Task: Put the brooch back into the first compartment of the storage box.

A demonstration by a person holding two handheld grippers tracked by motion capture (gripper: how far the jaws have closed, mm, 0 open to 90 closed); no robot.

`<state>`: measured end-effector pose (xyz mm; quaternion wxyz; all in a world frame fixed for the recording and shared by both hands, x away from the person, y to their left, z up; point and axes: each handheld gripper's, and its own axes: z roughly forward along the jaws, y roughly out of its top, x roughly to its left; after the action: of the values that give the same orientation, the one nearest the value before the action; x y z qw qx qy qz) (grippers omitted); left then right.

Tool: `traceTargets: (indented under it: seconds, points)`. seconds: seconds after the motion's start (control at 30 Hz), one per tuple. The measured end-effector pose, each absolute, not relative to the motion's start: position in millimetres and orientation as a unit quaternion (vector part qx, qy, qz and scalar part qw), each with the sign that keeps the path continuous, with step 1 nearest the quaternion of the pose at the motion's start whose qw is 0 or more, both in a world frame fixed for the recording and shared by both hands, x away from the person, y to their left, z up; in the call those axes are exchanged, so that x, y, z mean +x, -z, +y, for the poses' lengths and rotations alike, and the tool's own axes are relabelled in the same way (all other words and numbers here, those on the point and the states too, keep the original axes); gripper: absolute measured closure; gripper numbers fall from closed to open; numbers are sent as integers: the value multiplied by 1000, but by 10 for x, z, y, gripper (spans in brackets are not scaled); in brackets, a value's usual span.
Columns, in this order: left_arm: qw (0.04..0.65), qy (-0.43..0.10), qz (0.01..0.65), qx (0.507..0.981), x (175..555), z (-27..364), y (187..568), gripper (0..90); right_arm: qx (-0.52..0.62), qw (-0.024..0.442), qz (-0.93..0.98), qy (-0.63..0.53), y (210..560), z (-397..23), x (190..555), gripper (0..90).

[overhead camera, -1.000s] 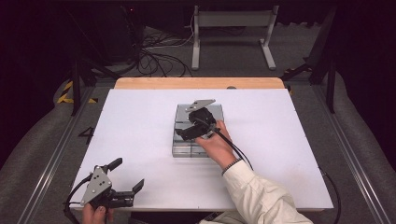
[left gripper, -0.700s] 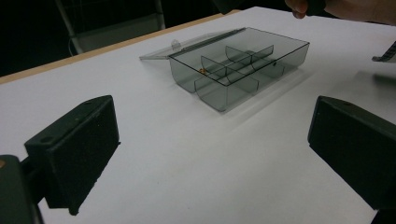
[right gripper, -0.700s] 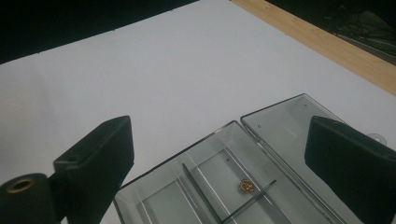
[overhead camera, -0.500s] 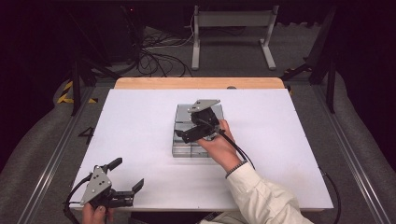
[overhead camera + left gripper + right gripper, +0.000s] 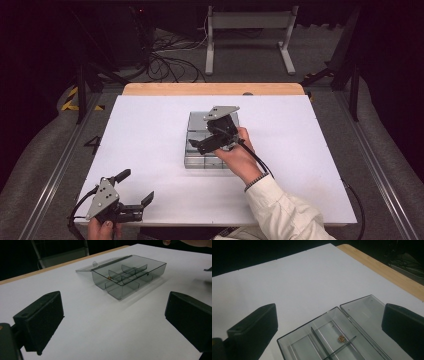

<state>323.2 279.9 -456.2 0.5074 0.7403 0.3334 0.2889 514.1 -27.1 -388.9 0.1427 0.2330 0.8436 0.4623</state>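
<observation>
Right now the smoky clear compartment box (image 5: pixel 210 145) sits near the middle of the white table (image 5: pixel 150 130), with its lid (image 5: pixel 364 312) swung fully open and lying flat on the tabletop on the far side of the box. Thin dividers split the box into several compartments. One small gold-coloured piece (image 5: pixel 341 338) (too small to say what it is) lies on the floor of the compartment next to the hinge, just beside a curved divider.

Over the box hovers the right gripper (image 5: pixel 216 140), held in the person's right hand (image 5: pixel 240 157), whose cream sleeve (image 5: pixel 280 210) reaches in from the near edge of the table. Its jaws have just been opening and stand wide apart with nothing between them; in the right gripper view they straddle the box from above without touching it.

Well apart from the box, at the table's near left corner, the left gripper (image 5: pixel 134 189) sits in the left hand (image 5: pixel 102 230). Its jaws are also spread wide and hold nothing, and in the left gripper view they point across bare tabletop toward the box (image 5: pixel 128 275).
</observation>
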Motion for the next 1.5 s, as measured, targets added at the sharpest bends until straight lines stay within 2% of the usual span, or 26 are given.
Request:
traceTargets:
  seconds: [0.93,1.5]
  points:
    - [508,-286,339,738,3232,2795,4564,27,240,183,823,-481,3659,-984,4712,2]
    - [506,-288,339,739,3232,2790,4563,27,265,192,805,-494,3785,-1510,4476,2]
